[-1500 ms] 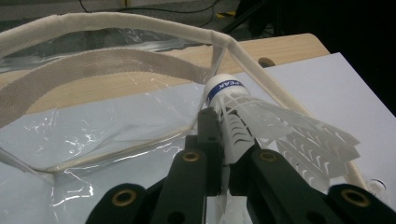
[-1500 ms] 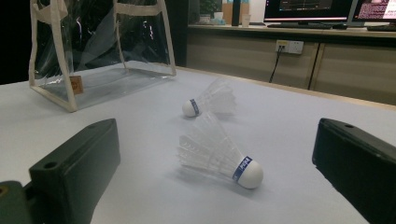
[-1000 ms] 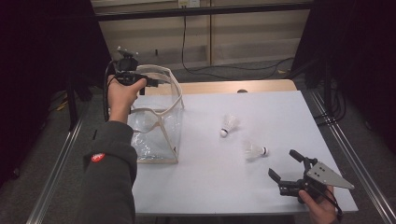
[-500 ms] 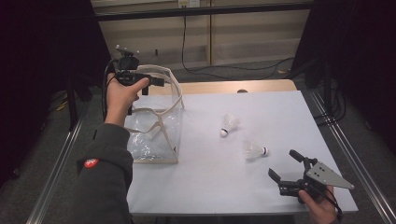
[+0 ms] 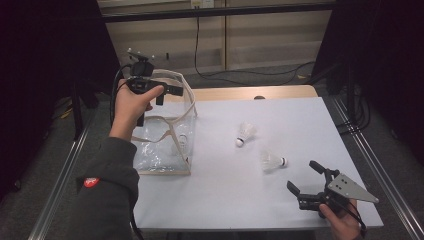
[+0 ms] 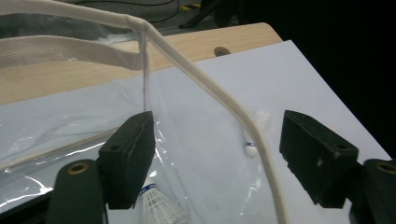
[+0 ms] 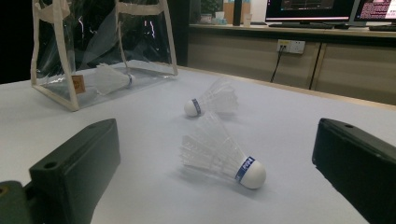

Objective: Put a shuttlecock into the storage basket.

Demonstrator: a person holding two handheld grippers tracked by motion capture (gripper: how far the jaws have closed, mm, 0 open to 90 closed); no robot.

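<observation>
White counter (image 5: pixel 300 125), wood strip along its far edge, dark room around. Clear bag (image 5: pixel 165 145) with cream trim stands at the counter's left side; one shuttlecock (image 7: pixel 109 78) lies inside on its floor.

Left tool (image 5: pixel 162 92) held high over the bag's mouth, jaws spread and just been opening. In the left gripper view the bag's cream handle (image 6: pixel 210 93) arcs down between the jaws, touching neither pad; the bagged shuttlecock (image 6: pixel 156 203) sits below, beside the left jaw.

Two shuttlecocks loose on the counter right of the bag: far one (image 5: pixel 245 134) mid-counter, near one (image 5: pixel 272 161) closer to the right tool (image 5: pixel 305 177).

Right tool low at the near right corner, jaws wide apart, holding nothing. In the right gripper view the near shuttlecock (image 7: pixel 219 151) lies on its side ahead of the jaws and between their lines, cork toward the right jaw, clear of both. Far one (image 7: pixel 212 101) beyond it, bag well apart at upper left.
</observation>
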